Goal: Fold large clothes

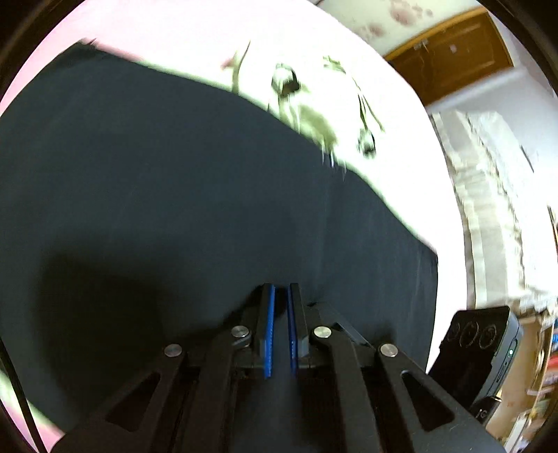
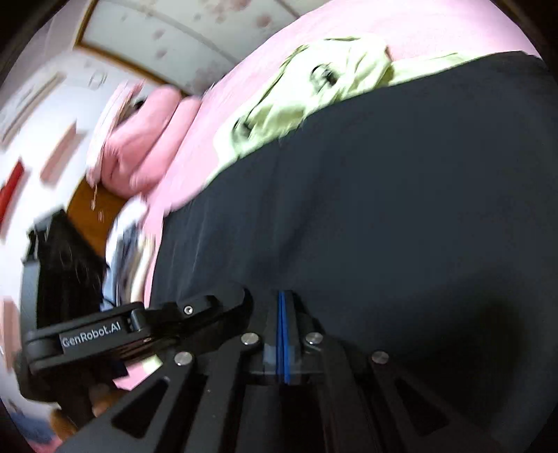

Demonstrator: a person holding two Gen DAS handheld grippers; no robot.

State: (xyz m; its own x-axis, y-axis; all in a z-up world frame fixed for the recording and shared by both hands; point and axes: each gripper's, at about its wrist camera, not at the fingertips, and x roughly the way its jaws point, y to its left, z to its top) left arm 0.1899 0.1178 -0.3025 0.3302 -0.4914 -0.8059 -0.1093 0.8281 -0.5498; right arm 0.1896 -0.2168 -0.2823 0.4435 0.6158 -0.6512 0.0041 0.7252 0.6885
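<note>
A large dark navy garment (image 1: pixel 174 174) lies spread flat over a pink bed (image 1: pixel 174 28). My left gripper (image 1: pixel 281 287) sits low over the garment's near part. Its blue pads are almost together, with dark fabric in the narrow slit between them. In the right wrist view the same garment (image 2: pixel 383 191) fills the middle and right. My right gripper (image 2: pixel 284 294) is shut, its blue pads pressed flat together over the cloth; I cannot tell whether fabric is pinched. The left gripper's labelled body (image 2: pixel 104 334) lies just to its left, at the garment's side edge. Both views are motion-blurred.
A crumpled pale green garment (image 2: pixel 296 104) lies on the pink bed (image 2: pixel 383 28) beyond the dark one's far edge. Pink pillows (image 2: pixel 139 150) are stacked at the head. A white lacy cloth (image 1: pixel 488 191) hangs past the bed's side, and a wooden door (image 1: pixel 453 52) stands behind.
</note>
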